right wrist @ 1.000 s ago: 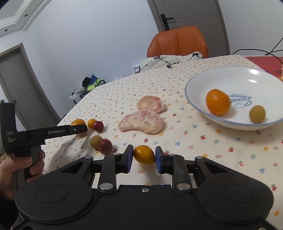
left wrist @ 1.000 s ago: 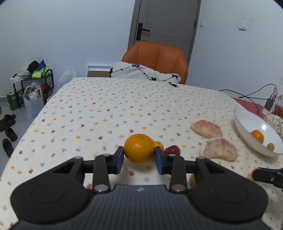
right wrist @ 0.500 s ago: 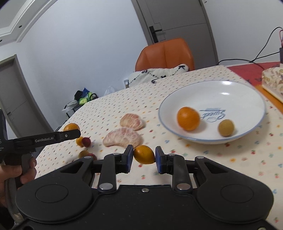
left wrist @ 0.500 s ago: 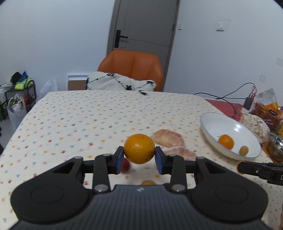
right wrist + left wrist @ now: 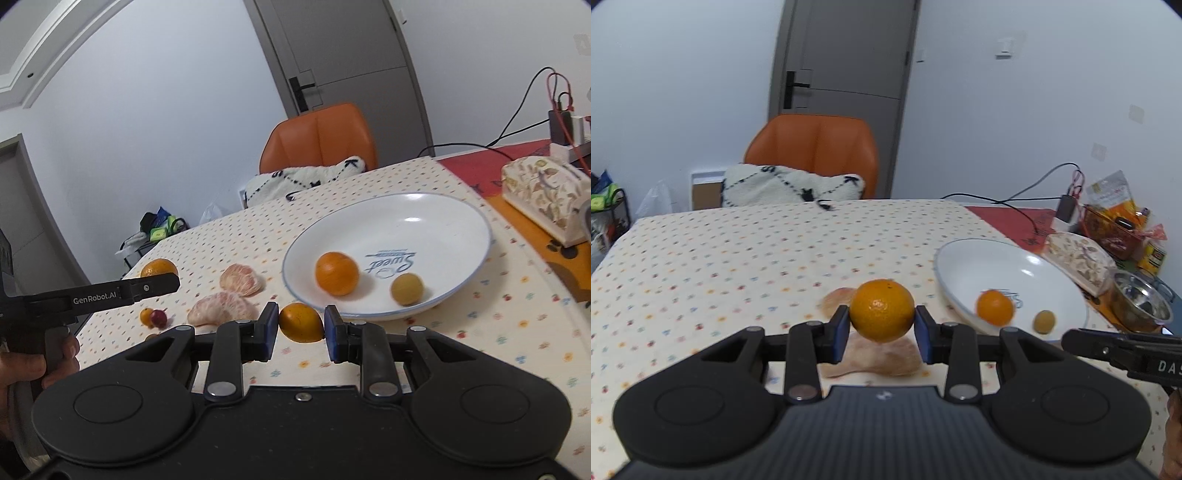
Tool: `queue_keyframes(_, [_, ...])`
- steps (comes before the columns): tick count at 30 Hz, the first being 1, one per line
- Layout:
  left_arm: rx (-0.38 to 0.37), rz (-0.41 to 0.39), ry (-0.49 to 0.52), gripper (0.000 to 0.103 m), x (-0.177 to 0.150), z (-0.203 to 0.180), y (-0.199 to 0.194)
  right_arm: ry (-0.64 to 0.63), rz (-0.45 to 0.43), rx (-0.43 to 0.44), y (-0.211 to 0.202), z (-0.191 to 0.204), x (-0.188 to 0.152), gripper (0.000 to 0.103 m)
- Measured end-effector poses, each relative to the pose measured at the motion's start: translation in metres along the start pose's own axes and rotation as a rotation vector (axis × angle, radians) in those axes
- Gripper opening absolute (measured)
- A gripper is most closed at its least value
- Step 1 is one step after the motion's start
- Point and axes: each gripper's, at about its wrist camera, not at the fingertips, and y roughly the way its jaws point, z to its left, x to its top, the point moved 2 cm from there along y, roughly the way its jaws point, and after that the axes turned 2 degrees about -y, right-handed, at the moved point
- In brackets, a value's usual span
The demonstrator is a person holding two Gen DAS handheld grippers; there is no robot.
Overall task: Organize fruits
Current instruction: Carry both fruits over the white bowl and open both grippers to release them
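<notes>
Orange and dimpled, a round mandarin [image 5: 881, 310] is pinched in the left gripper [image 5: 881, 328] above the floral tabletop [image 5: 738, 258]. The right gripper [image 5: 301, 325] pinches a smooth oval kumquat [image 5: 301, 322] beside the glossy white bowl [image 5: 443, 221].

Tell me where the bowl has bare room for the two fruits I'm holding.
The white bowl is bare across its far half, beyond the printed logo. The near part is taken by a tangerine and a small yellow-green fruit. Outside it, the cloth between the bowl's near rim and the right gripper is free; left of that, two peeled segments crowd it.
</notes>
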Motion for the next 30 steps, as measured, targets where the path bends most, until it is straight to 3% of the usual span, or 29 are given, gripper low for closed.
queue_keyframes(16, [-0.090,0.000,0.087,0.036,0.012,-0.059,0.023,0.024,-0.062,-0.040,-0.014,-0.031,0.015,0.025])
queue_keyframes(30, [-0.148,0.051,0.135,0.036,0.007,-0.097,0.054,0.051,-0.085,-0.086,-0.015,-0.059,0.022,0.025])
